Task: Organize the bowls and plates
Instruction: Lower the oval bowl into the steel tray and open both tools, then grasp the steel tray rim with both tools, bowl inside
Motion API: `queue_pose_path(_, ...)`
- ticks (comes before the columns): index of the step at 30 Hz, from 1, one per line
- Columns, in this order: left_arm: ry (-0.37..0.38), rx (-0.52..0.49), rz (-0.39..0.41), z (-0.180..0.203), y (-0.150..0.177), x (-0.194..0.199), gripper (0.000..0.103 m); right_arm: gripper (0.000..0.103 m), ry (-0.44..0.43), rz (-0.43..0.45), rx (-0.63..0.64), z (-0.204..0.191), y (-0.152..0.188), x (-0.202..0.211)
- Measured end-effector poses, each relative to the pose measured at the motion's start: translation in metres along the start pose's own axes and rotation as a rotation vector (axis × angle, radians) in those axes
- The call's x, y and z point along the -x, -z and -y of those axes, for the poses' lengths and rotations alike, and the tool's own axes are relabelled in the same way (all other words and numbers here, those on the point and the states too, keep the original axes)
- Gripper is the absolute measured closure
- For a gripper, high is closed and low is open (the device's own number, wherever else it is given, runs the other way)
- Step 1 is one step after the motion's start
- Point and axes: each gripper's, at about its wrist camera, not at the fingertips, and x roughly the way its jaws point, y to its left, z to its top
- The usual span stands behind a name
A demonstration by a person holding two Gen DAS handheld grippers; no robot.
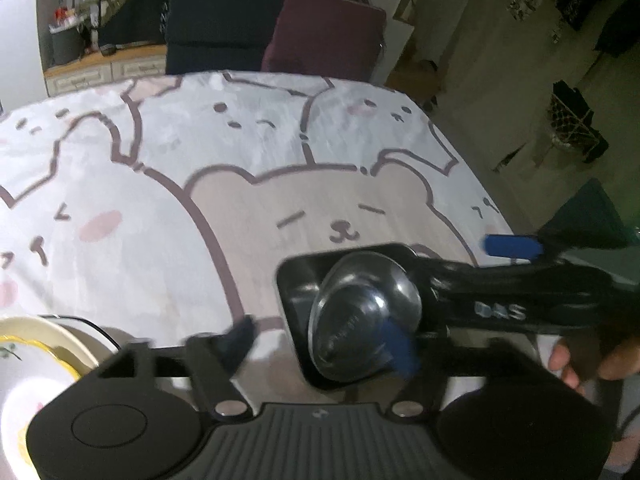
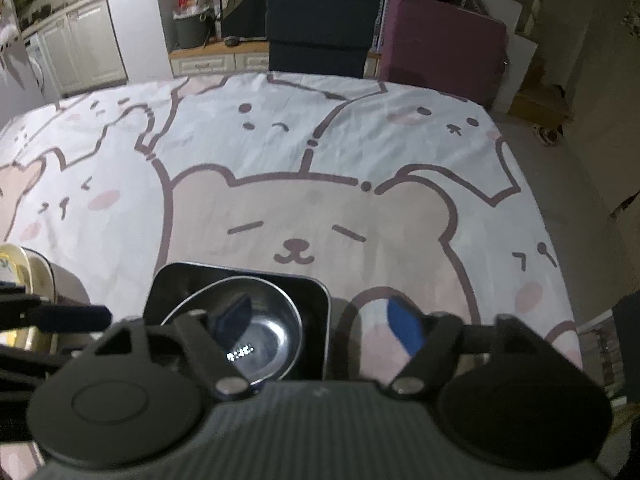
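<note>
Two handheld grippers hang over a table covered by a white cloth printed with cartoon bears and rabbits [image 2: 320,140], the largest thing in both views. Beyond its far edge, at twelve o'clock, stand a dark navy chair [image 2: 320,24] and a maroon chair [image 2: 444,44] at about one o'clock.

On the cloth near the close edge sits a black square tray with rounded corners [image 2: 316,300], and inside it rests a round shiny steel bowl [image 2: 272,336]. In the left wrist view the same tray [image 1: 296,292] and bowl [image 1: 360,312] lie at about four o'clock from the picture's middle. A cream plate with a yellow rim and a small leaf print [image 1: 36,360] sits at eight o'clock, partly behind the gripper body.

The right gripper [image 2: 320,324] has its blue-padded jaws wide apart, gripping nothing: one finger hovers over the bowl, the other over bare cloth at the tray's three o'clock side. The left gripper [image 1: 320,340] likewise stands with jaws spread; one finger is over the bowl, the other over the cloth, and the blur hides whether either touches.

A hand [image 1: 592,360] holds the right gripper's handle at the left view's four o'clock edge.
</note>
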Motion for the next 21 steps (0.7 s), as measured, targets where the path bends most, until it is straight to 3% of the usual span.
queue_pose_path(3, -0.022, -0.013, 0.019, -0.001, -0.002, 0.002, 0.010, 0.001, -0.019, 0.030, -0.021, 0.009, 0.004, 0.007)
queue_pose_path(6, -0.052, -0.024, 0.040, -0.003, -0.004, 0.003, 0.000, 0.000, -0.029, 0.042, -0.050, 0.018, 0.008, 0.012)
queue_pose_path(11, -0.114, -0.034, 0.055, -0.009, -0.009, 0.003, 0.000, 0.000, -0.023, 0.020, -0.082, 0.030, 0.015, 0.008)
queue_pose_path(21, -0.166, -0.024, 0.021, -0.020, -0.013, -0.010, 0.002, 0.000, 0.043, -0.081, -0.090, 0.040, 0.027, -0.016)
